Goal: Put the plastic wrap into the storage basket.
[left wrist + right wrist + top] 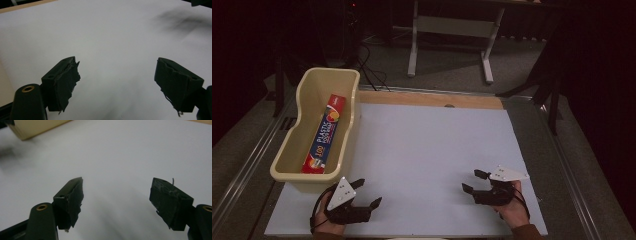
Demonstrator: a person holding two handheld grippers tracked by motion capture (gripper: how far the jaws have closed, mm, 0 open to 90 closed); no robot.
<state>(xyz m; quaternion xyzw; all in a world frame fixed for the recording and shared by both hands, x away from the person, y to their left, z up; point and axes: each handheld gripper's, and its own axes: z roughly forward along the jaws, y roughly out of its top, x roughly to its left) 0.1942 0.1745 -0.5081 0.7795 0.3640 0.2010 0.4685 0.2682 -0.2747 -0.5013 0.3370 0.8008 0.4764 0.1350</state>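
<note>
Surroundings: a cream bin [343, 131] stands at the left edge of the white board [432, 150]; a desk frame [452, 30] and cables lie on the floor beyond the table's far edge.
Bin contents: one plastic wrap box [325, 134] lies lengthwise on the bin floor, red end away from the person.
Obstructions: the near wall of the bin stands between the left gripper [368, 192] and the box.
Left gripper: jaws spread apart, nothing between them; bare board beneath in the left gripper view [116, 82]; just beside the bin's near right corner.
Right gripper: [473, 181] jaws apart, nothing held; well apart from the bin and box, at the board's near right; jaws point towards the bin, whose corner appears far off in the right gripper view [116, 202].
Box relative to tools: beyond and left of both grippers, inside the bin, touched by neither.
Open room: the board between the grippers and up to its wooden far strip [427, 99] is bare.
</note>
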